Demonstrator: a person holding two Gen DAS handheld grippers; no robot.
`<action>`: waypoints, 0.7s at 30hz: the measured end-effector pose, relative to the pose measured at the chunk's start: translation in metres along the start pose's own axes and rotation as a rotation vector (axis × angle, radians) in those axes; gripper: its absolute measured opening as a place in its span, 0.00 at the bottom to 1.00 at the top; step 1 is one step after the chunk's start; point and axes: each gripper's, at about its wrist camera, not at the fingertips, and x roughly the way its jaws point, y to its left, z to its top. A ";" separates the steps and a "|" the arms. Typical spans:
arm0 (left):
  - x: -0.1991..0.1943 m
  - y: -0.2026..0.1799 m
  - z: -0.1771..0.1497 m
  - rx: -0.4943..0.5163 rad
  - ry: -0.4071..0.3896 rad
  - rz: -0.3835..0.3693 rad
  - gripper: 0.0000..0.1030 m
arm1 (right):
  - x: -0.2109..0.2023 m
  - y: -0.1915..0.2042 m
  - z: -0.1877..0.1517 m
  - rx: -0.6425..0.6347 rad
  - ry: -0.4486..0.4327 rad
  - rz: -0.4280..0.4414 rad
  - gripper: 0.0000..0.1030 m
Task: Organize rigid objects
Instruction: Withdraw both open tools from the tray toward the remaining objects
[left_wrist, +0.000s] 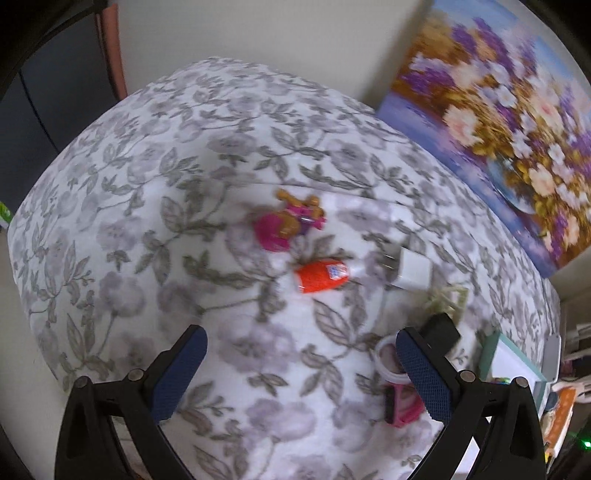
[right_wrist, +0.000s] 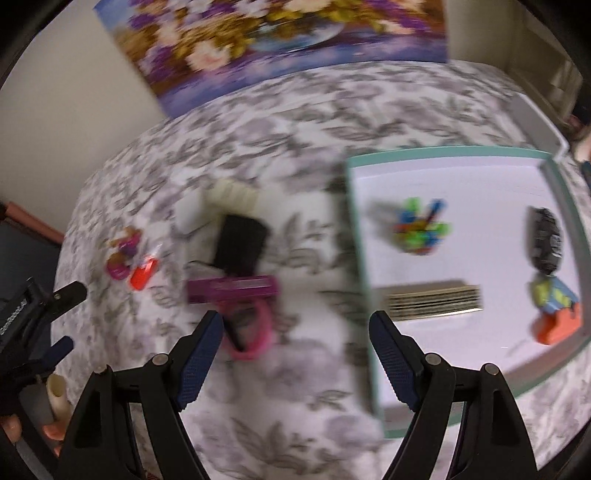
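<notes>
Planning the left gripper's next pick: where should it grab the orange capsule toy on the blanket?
Grip the orange capsule across its narrower middle, coming from above; it lies on its side, apart from the white charger. The left gripper is open.

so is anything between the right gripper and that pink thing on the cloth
Nothing visible blocks it. The right gripper is open and empty, and the pink object lies on the floral cloth just ahead, close by its left finger. The purple box and black block sit beyond it, not in the way.
</notes>
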 end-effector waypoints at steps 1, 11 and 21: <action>0.001 0.006 0.003 -0.007 0.000 0.001 1.00 | 0.005 0.006 0.000 -0.005 0.008 0.015 0.79; 0.025 0.030 0.013 -0.065 0.051 -0.028 1.00 | 0.029 0.009 0.010 0.061 0.043 0.117 0.79; 0.039 0.017 0.008 -0.033 0.091 -0.029 1.00 | 0.050 0.008 0.019 0.113 0.069 0.183 0.79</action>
